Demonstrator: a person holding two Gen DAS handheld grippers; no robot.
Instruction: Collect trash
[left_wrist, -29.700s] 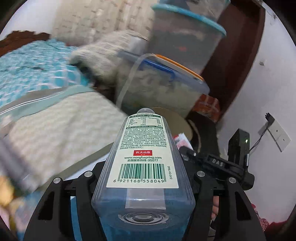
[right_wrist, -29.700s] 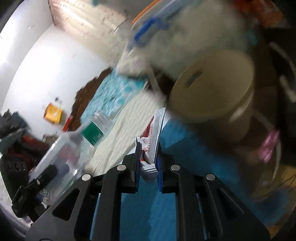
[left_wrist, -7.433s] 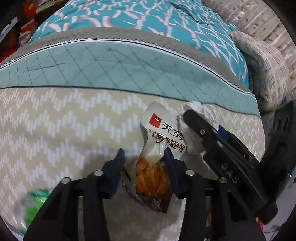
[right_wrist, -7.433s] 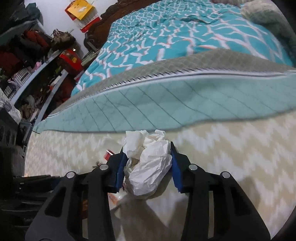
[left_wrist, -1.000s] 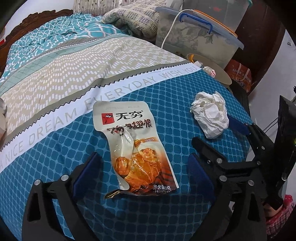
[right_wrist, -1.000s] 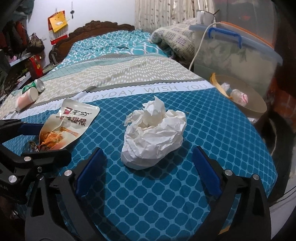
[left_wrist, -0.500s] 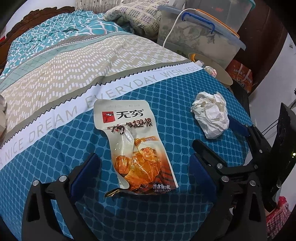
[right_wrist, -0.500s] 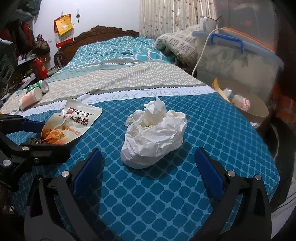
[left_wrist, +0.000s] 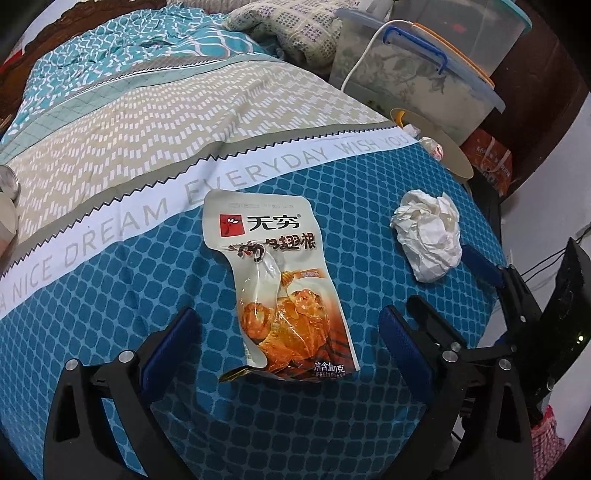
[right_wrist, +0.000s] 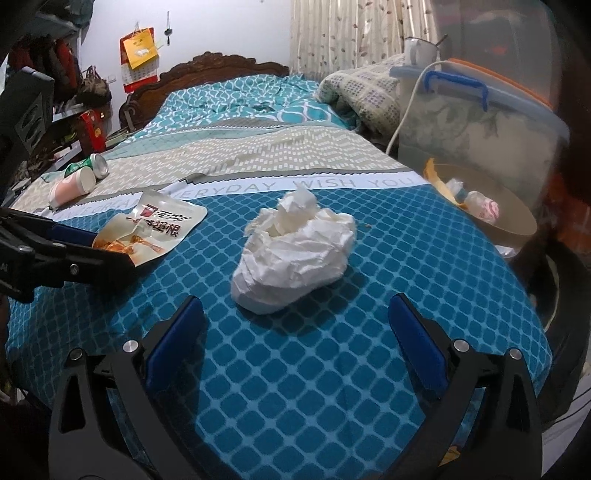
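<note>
Left wrist view: the left gripper (left_wrist: 286, 325) hovers over the foot of a bed (left_wrist: 110, 295), its jaws spread wide and empty. A printed snack wrapper (left_wrist: 275, 273) lies flat on the blue honeycomb-patterned cover, its lower end between the two blue-padded fingers (left_wrist: 170, 339) and touching neither. At the right of the frame a crumpled white tissue (left_wrist: 428, 234) sits on the same cover, well outside the left jaws, with the right gripper's black arms just below it.

Right wrist view: the right gripper (right_wrist: 295, 332) also stands released, holding nothing. The tissue (right_wrist: 295, 254) lies at centre frame, just ahead of the gap between the jaws and apart from both fingers. The wrapper (right_wrist: 155, 229) lies at middle left, partly behind the left gripper's (right_wrist: 107, 254) black finger. Farther up the bed at upper left, a pink cup (right_wrist: 72, 186) and a green can (right_wrist: 88, 166) lie on their sides, side by side, on the beige band of the cover. At the right edge, beside the bed, a round tan bin (right_wrist: 513, 225) holds scraps, below a lidded plastic storage box (right_wrist: 476, 125).
</note>
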